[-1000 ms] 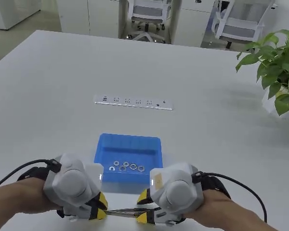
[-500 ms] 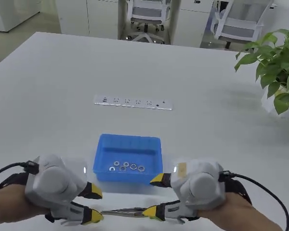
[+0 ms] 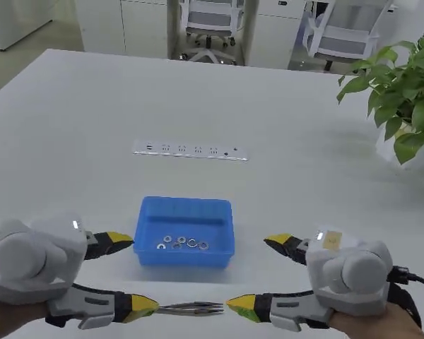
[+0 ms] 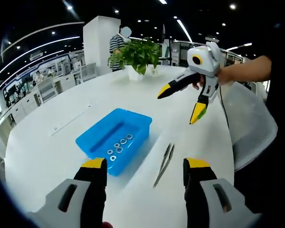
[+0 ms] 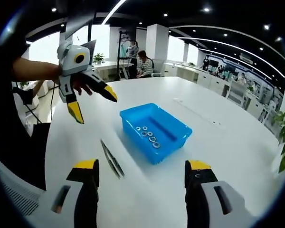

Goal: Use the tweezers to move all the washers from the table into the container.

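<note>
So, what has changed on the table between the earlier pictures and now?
Both grippers drew apart sideways: the left gripper went left and the right gripper went right, away from the tweezers, which now lie free on the table between them. Both pairs of jaws stand open. The blue container and the washers in it stayed as they were.

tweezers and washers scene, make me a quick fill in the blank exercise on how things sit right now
1. The washers lie in the ____ container.
2. The tweezers lie on the table, held by ____ gripper.
3. The left gripper and the right gripper both have their jaws ____.

Missing words: blue; neither; open
</note>
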